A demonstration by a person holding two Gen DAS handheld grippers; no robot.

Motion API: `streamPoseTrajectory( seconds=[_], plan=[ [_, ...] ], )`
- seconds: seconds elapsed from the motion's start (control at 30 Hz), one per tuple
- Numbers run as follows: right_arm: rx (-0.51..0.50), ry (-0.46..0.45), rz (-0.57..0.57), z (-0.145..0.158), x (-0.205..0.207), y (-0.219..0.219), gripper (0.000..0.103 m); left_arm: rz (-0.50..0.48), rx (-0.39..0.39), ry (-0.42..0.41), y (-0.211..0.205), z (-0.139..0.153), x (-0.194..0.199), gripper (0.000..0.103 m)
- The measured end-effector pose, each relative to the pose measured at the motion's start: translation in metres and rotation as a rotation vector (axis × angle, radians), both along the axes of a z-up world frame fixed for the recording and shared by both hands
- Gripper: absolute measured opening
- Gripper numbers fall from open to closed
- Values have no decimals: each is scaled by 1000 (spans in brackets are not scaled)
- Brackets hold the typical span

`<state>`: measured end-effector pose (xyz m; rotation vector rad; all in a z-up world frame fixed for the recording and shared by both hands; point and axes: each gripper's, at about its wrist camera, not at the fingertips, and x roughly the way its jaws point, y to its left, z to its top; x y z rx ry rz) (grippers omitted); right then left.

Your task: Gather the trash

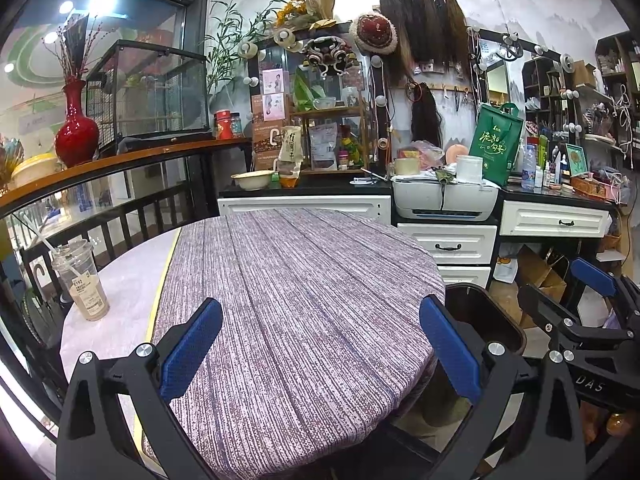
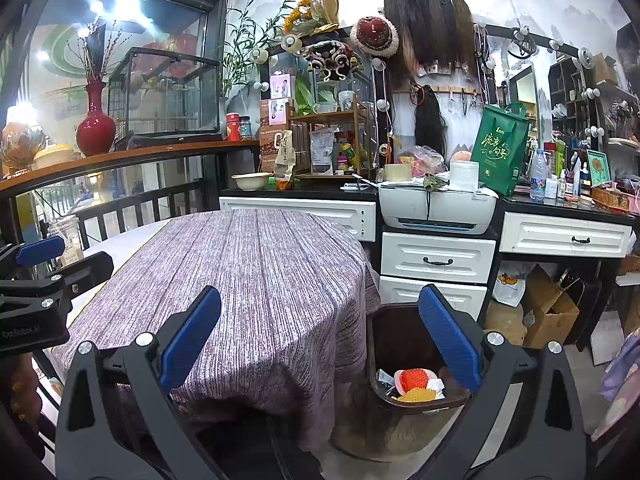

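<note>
A round table with a purple striped cloth (image 1: 304, 300) fills the middle of both views. A plastic cup of milky coffee with a straw (image 1: 82, 280) stands on its left side. A dark brown trash bin (image 2: 404, 328) stands on the floor at the table's right edge, with red and yellow foam netting (image 2: 414, 380) and paper scraps inside. My left gripper (image 1: 320, 348) is open and empty over the table's near part. My right gripper (image 2: 320, 344) is open and empty, its right finger above the bin. The bin also shows in the left wrist view (image 1: 488, 316).
White drawer cabinets (image 2: 438, 258) with a printer (image 2: 436, 206) and a cluttered black counter stand behind the table. A dark railing (image 1: 132, 216) with a red vase (image 1: 76, 128) runs at the left. Cardboard boxes (image 2: 550, 308) and bags lie on the floor at the right.
</note>
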<state>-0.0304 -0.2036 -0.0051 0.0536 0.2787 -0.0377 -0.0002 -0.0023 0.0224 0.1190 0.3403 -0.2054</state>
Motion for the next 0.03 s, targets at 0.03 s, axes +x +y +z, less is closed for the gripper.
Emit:
streamPoseTrajectory(
  seconds=[0.03],
  plan=[
    [0,0,0,-1,0,-1,97,0,0,0,0,0,0,98]
  ],
)
